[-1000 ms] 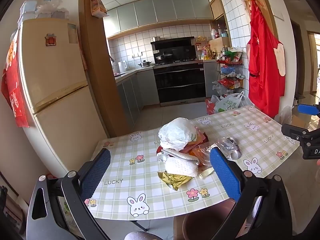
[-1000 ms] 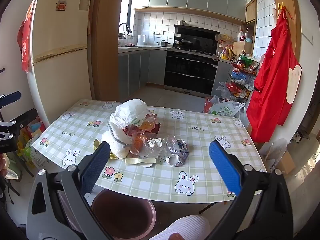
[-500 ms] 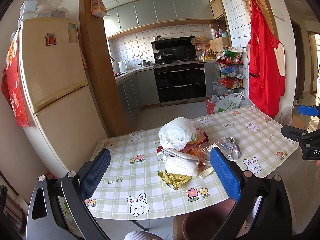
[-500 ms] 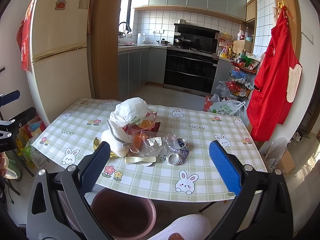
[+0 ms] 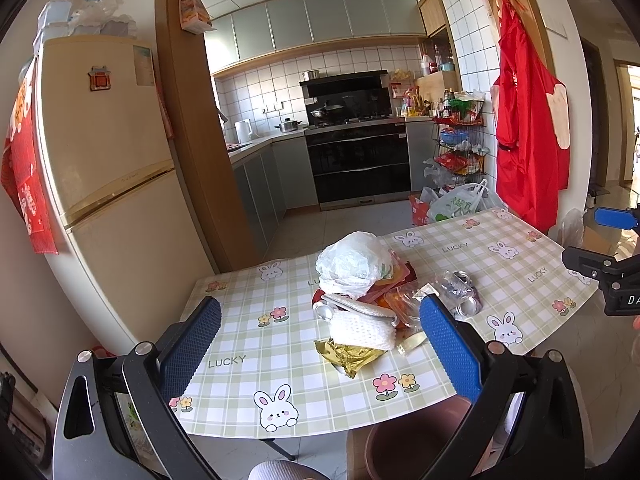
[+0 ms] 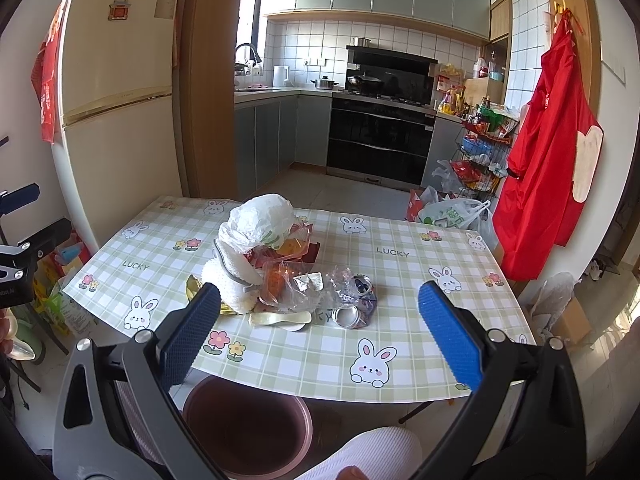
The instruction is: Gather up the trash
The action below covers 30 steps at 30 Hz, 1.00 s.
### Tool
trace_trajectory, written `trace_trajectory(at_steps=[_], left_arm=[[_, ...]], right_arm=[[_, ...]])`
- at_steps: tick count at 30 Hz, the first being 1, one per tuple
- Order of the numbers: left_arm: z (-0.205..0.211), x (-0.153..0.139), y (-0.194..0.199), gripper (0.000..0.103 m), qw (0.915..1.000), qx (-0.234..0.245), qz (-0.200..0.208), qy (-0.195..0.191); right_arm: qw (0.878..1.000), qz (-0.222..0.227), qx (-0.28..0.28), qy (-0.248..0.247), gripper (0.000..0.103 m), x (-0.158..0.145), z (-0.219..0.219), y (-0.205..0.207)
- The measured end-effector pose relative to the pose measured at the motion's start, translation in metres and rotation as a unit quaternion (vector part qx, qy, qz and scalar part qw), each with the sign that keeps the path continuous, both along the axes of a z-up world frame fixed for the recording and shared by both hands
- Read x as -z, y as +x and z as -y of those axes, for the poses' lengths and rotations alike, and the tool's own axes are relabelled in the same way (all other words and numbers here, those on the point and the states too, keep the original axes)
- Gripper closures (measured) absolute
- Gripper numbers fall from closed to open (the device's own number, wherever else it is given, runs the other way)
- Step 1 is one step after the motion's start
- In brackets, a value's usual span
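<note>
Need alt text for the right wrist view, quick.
The open right claw hovers before a checked table with a trash pile: white bag, wrappers, crushed cans. A brown bin sits below the near edge; kitchen behind.

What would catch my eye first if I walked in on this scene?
Probably the heap of trash in the middle of the bunny-print table, topped by a crumpled white plastic bag. Next, the bright red apron hanging on the right wall, and the brown bin below the table's near edge.

Trash pile [image 6: 280, 264] heaped mid-table, white bag [image 6: 260, 220] on top.
</note>
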<state>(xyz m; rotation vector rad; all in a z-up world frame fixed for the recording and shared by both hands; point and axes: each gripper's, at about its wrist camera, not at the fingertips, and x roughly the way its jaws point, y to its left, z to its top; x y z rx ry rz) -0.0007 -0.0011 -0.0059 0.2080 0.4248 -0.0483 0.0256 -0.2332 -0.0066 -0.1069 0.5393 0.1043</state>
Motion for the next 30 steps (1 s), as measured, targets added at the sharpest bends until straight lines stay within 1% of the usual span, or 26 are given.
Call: trace_trajectory(at_steps=[30], left_arm=[[0.0005,0.0020,-0.0011,0.005,1.0000,0.001,-0.002,0.001]], right_arm=[[1.000,-0.002,-0.001,0.001,0.006,-0.0012,0.0014,0.0010]])
